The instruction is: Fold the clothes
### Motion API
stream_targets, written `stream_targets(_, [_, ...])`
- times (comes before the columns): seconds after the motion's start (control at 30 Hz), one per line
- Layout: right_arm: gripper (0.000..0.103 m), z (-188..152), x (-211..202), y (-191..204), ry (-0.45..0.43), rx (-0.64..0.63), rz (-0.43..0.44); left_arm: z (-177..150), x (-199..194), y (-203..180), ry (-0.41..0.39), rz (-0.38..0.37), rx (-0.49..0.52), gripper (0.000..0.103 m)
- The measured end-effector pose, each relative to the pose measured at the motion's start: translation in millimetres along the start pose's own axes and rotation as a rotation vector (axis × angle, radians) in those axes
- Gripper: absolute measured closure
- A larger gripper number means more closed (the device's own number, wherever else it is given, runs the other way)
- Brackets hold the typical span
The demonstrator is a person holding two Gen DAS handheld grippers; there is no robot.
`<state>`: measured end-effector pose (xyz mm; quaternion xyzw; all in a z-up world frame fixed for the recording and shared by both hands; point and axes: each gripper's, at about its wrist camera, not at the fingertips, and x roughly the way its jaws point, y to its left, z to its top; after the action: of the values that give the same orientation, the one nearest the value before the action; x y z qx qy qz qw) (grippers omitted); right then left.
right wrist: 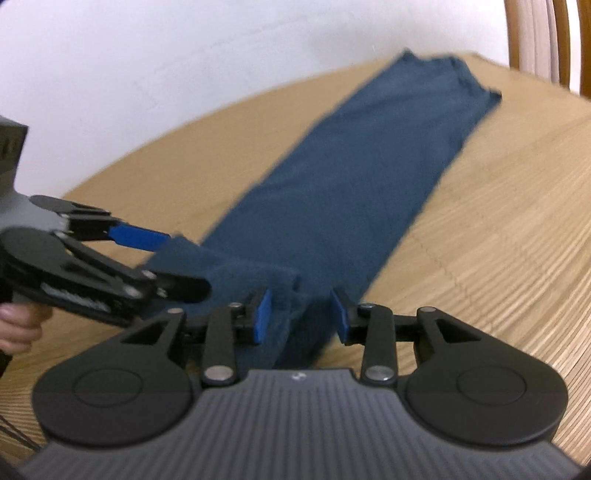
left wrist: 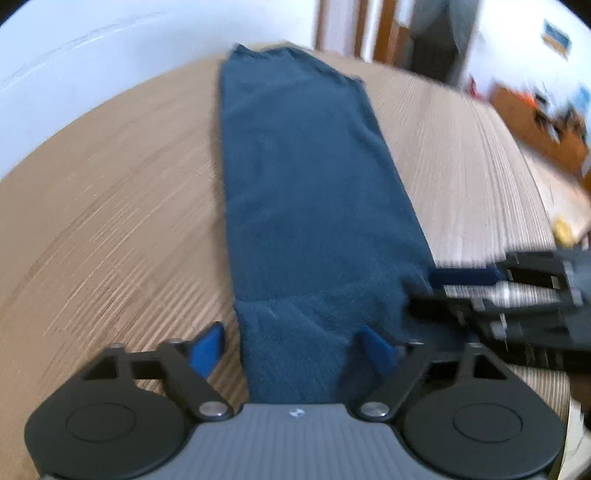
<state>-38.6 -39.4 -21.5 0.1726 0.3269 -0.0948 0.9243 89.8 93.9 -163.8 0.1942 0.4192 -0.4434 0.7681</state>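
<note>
A dark blue garment (left wrist: 306,177), folded into a long narrow strip, lies on the wooden table (left wrist: 110,206) and runs away from me. It also shows in the right wrist view (right wrist: 369,177). My left gripper (left wrist: 295,347) is open, its blue pads on either side of the strip's near end. My right gripper (right wrist: 301,317) is open around the same near end, where the cloth bunches up. The right gripper shows at the right of the left wrist view (left wrist: 424,288), and the left gripper at the left of the right wrist view (right wrist: 177,258).
A white wall (right wrist: 184,44) stands behind the table. A wooden door frame (left wrist: 384,29) and cluttered shelves (left wrist: 546,122) lie beyond the table's far right. A chair back (right wrist: 535,37) stands at the far edge. Bare table (right wrist: 498,221) flanks the strip.
</note>
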Motion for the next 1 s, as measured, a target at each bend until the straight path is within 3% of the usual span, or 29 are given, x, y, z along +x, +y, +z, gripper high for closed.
stream_targets(0.1, [0.065,-3,3,2,-0.015,-0.034,0.002,-1,0,11,0.012,-0.030,-0.054,0.010])
stream_targets(0.23, [0.065,0,-2,-6,-0.014,0.004,0.022,-5,-6,11,0.024,-0.002,-0.085,0.004])
stream_targets(0.33, [0.064,3,-16,-11,-0.046,0.042,0.037,-15,-8,11,0.011,0.044,-0.158,0.000])
stream_targets(0.47, [0.053,3,-41,-14,-0.083,-0.004,0.042,-12,-16,10,0.081,0.111,-0.295,0.000])
stream_targets(0.53, [0.053,2,-50,-20,-0.083,-0.003,0.061,-12,-28,8,0.094,0.153,-0.347,0.003])
stream_targets(0.7, [0.052,-10,-60,-29,0.000,-0.008,0.147,-27,-70,-17,0.054,0.259,-0.286,0.003])
stream_targets(0.87, [0.052,-30,-60,-26,0.075,-0.036,0.216,-46,-80,-39,0.023,0.412,-0.155,0.003])
stream_targets(1.0, [0.052,-31,-57,-11,0.065,-0.115,0.234,-52,-74,-44,0.003,0.400,-0.060,0.003])
